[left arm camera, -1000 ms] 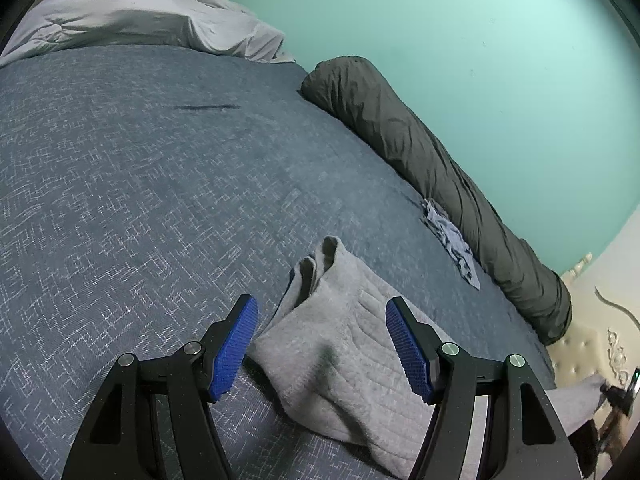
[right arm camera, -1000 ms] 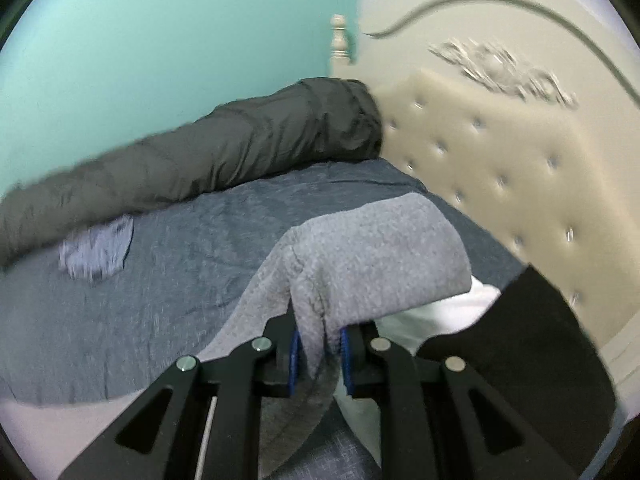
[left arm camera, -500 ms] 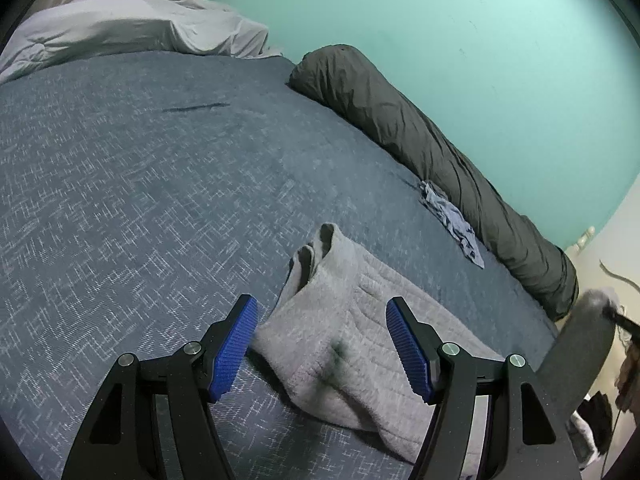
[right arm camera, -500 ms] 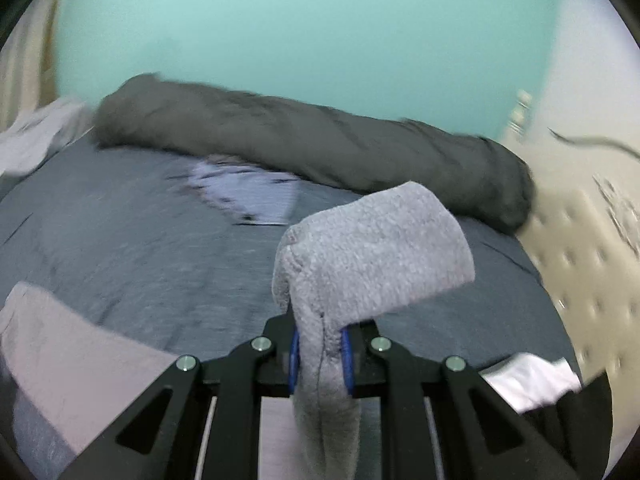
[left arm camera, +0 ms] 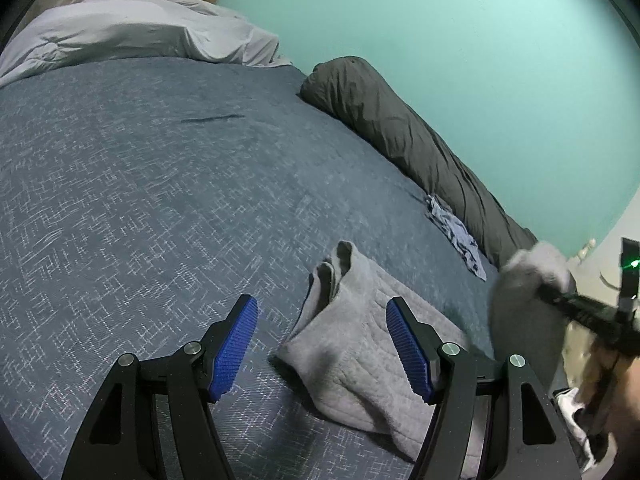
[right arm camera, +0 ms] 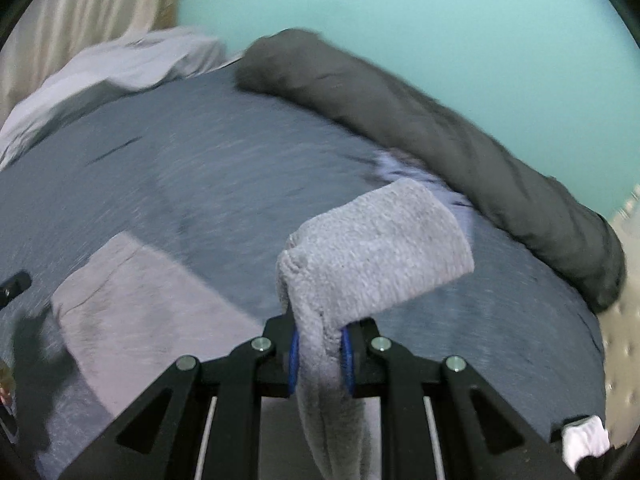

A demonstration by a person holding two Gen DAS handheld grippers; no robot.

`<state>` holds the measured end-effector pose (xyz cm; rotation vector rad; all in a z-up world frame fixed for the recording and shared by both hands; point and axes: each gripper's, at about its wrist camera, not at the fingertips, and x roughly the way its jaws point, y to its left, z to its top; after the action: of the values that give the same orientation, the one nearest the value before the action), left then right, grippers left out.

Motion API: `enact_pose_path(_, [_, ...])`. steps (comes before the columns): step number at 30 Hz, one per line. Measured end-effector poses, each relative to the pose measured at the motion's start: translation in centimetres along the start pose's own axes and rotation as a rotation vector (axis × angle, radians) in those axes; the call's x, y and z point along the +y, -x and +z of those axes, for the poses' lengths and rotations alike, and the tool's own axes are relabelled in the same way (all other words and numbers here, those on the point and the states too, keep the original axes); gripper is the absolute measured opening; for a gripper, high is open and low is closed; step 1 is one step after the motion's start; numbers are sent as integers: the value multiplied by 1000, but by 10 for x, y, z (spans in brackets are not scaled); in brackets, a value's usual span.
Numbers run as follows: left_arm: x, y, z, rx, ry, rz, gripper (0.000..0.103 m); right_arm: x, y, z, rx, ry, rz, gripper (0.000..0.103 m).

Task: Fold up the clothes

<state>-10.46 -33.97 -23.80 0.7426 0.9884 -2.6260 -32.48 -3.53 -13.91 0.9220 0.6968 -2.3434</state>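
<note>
- Underfoot, so to speak, a bed [left arm camera: 140,200] covered in a dark blue-grey spread with a fine pale crosshatch weave fills most of both views; a short dark streak marks the cloth toward its far end.
- At the far end of the bed lies a rumpled light grey duvet [left arm camera: 132,28], with pale cream curtains [right arm camera: 80,12] hanging behind it.
- Along the bed's far side edge, against a mint-green wall [left arm camera: 460,60], runs a long dark grey rolled blanket [left arm camera: 420,148].
- Just beside that roll, on the spread, sits a small crumpled blue-and-white garment [left arm camera: 456,236].
- At the head end, in the right wrist view, a cream tufted headboard [right arm camera: 624,340] stands, and a scrap of white cloth [right arm camera: 584,440] shows at the lower right corner.
- Left gripper [left arm camera: 322,346] hovers with its blue-padded jaws spread wide and nothing between them touching; one end of the grey sweatpants [left arm camera: 352,344] lies flat on the spread under the gap, its bunched edge pointing toward the far end.
- Right gripper [right arm camera: 320,356] has its jaws pinched tight on the other end of the sweatpants [right arm camera: 372,252], which is lifted clear of the bed; a cuffed flap flops over to the right above the jaws and the rest hangs down between the arms.
- Seen from the left wrist, that raised end shows blurred at the right edge.
</note>
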Motion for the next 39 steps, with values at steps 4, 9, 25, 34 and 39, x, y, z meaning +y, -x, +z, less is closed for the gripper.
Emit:
enact_pose_path(4, [6, 1, 1, 3, 11, -1, 71, 48, -20, -1, 29, 34, 64, 16])
enact_pose_path(9, [14, 3, 3, 0, 31, -3, 71, 92, -39, -7, 78, 112, 132, 20])
enact_pose_path(25, [13, 1, 4, 4, 27, -18, 71, 102, -13, -6, 45, 65, 324, 50])
enact_pose_path(34, [-4, -7, -2, 28, -2, -50, 71, 17, -23, -39, 44, -241, 306, 49])
enact_pose_path(39, [-6, -9, -6, 37, -14, -47, 71, 25, -41, -59, 78, -331, 380, 35])
